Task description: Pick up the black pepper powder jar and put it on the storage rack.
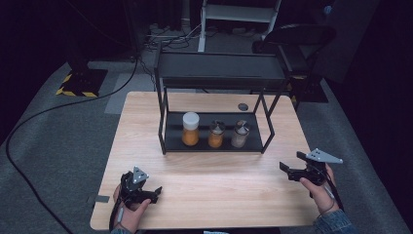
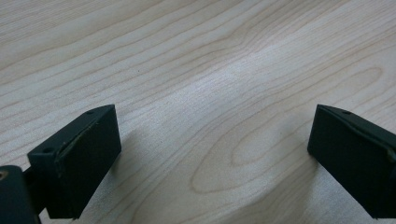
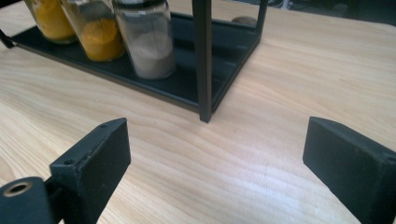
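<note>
Left hand-held gripper [image 1: 157, 191] showing black body, grey three-cornered plate with dark screw holes. Right hand-held gripper [image 1: 290, 163] wearing same plate, black cable trailing. Blocky matte-black jaws showing small screw holes. Person wearing denim-blue cuff [image 1: 333, 222].

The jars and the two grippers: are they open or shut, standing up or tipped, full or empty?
White-lidded jar: upright, lid on, mostly full of orange powder.
Middle jar: upright, capped, orange powder.
Pale-powder jar: upright, capped, about half full.
Left gripper: open, empty.
Right gripper: open, empty.
</note>
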The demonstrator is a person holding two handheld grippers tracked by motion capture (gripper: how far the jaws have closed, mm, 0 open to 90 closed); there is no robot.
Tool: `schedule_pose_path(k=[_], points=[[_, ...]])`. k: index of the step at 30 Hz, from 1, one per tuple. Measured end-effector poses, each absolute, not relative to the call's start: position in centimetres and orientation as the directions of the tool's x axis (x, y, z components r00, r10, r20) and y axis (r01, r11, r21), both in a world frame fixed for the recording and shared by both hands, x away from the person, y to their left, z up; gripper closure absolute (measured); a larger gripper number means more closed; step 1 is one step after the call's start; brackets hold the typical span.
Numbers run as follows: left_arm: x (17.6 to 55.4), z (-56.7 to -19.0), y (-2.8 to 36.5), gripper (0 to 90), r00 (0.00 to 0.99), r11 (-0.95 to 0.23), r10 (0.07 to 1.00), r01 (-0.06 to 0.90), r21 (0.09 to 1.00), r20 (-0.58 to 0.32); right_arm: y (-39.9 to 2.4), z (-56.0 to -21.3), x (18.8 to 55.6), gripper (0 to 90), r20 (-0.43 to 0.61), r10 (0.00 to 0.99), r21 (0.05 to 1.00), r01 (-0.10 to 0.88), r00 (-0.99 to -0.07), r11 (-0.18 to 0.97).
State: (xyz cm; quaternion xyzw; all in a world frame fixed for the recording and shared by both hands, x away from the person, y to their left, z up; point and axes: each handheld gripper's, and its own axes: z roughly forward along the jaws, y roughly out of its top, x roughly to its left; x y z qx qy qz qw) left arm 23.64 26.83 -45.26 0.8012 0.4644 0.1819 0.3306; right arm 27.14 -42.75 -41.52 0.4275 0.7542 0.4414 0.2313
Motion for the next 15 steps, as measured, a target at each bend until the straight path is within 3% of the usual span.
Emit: schedule_pose_path(k=[15], points=[[23.7,-45.3,26.8,2.4,0.503,-0.351,0.864,0.624,0.698,-0.016,-42.9,-44.1,26.9,7.7,0.055,0.844,0.839,0.483,-0.534,0.251]])
